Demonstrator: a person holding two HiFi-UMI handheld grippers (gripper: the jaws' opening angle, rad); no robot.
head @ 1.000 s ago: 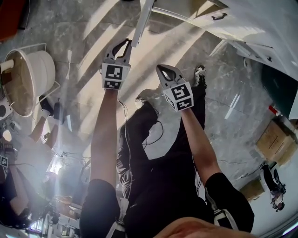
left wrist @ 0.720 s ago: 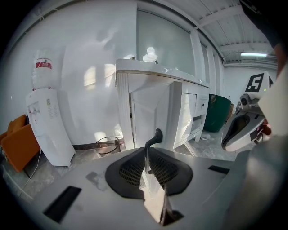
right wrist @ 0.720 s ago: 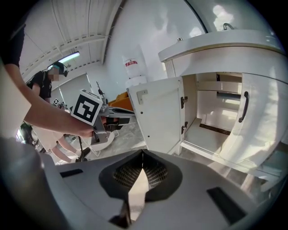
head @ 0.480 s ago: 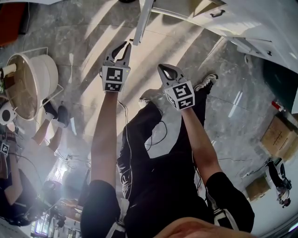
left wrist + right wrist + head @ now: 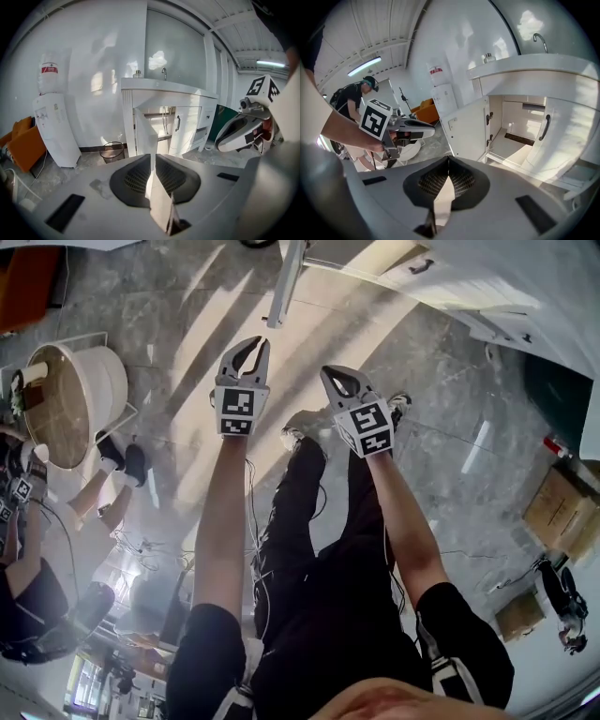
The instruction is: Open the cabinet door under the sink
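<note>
The white sink cabinet [image 5: 168, 91] stands ahead with its left door [image 5: 144, 133] swung open, edge-on to my left gripper [image 5: 151, 157]. The right gripper view shows that open door [image 5: 468, 126], the bare inside [image 5: 513, 133] and the other door [image 5: 562, 136], still closed, with a dark handle [image 5: 544, 126]. In the head view the open door [image 5: 286, 282] hangs a short way beyond both grippers. My left gripper [image 5: 260, 340] and right gripper [image 5: 328, 372] are both shut, empty, side by side, touching nothing.
A water dispenser [image 5: 54, 122], a wire waste basket [image 5: 112, 151] and an orange seat [image 5: 21, 143] stand left of the cabinet. A round white tub [image 5: 80, 399] sits at the floor's left, cardboard boxes [image 5: 562, 512] at the right. Another person [image 5: 351, 101] stands behind.
My left gripper has drawn back from the lower edge of the open door, which it was right beside a second ago. Both hands have shifted slightly, and the person's feet have moved.
</note>
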